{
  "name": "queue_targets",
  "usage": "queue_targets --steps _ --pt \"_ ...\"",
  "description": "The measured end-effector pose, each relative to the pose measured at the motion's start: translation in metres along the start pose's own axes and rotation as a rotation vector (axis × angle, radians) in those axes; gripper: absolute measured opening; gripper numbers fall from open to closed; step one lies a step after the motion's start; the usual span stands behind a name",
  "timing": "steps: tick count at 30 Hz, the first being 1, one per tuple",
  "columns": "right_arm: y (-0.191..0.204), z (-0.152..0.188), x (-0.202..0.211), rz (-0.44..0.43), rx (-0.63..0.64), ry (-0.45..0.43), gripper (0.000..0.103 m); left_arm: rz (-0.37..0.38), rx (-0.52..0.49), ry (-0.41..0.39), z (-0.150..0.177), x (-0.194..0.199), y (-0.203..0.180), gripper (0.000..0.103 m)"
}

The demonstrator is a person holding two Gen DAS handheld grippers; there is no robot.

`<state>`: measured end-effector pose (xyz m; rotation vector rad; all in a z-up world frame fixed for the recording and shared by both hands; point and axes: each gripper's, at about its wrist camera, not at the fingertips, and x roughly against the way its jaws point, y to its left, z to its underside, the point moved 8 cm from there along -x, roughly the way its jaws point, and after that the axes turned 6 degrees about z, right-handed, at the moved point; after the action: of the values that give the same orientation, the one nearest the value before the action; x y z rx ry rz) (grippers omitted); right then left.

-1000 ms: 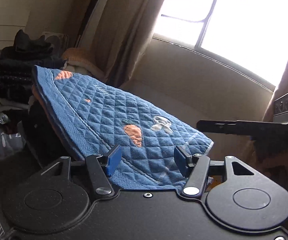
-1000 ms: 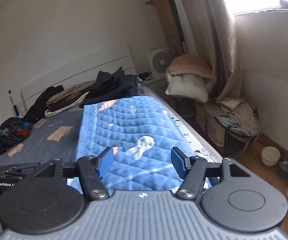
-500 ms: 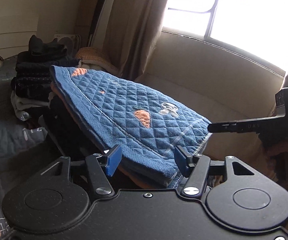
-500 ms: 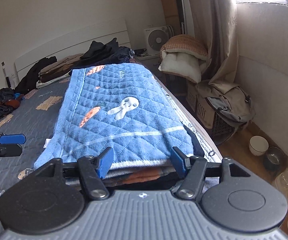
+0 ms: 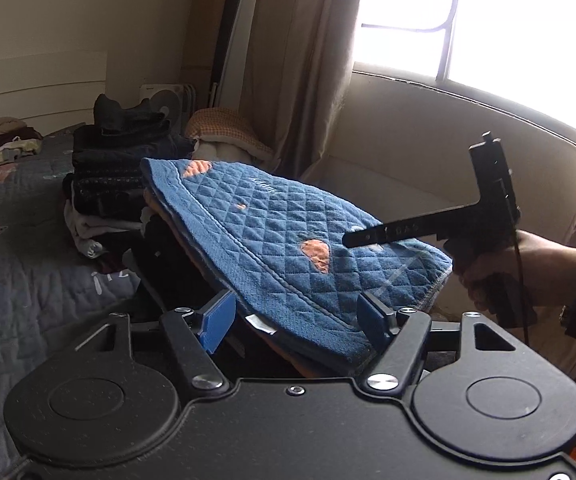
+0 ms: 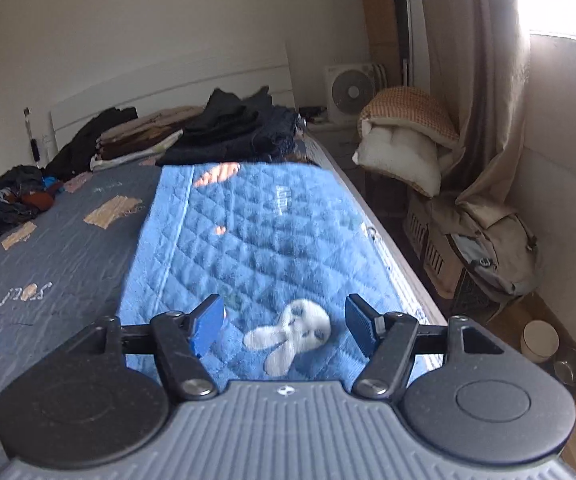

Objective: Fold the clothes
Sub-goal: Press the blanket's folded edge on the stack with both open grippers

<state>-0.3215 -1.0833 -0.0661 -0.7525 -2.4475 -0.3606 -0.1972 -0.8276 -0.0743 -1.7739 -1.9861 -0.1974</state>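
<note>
the blue quilted cloth (image 5: 288,236) is lying folded on top of a clothes pile (image 5: 159,256) at the centre of the frame, on the bed (image 6: 59,240). the left gripper (image 5: 294,316) is hovering with jaws apart at its near edge; the right gripper (image 6: 283,324) is hanging over it, jaws apart too, gripping nothing.

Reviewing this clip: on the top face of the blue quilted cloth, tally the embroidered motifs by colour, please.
On the blue quilted cloth, right wrist view:
Orange patches: 2 (large one at the far edge, small one mid-cloth)
White rabbit: 1
Total: 3 in that view; the left wrist view shows another orange patch near the near end.
</note>
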Motion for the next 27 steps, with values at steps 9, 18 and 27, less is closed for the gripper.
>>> queue_targets --steps 9,18,27 --pt "0.002 0.013 -0.006 0.016 -0.010 0.016 0.070 -0.019 0.029 0.011 0.003 0.004 0.014 0.066" --pt "0.040 0.018 0.017 0.062 0.043 0.036 0.071 -0.077 0.030 0.046 -0.002 0.007 0.017 0.071" --pt "0.048 0.035 0.064 0.070 -0.036 0.048 0.080 -0.090 0.029 0.052 -0.002 0.016 0.008 0.089"
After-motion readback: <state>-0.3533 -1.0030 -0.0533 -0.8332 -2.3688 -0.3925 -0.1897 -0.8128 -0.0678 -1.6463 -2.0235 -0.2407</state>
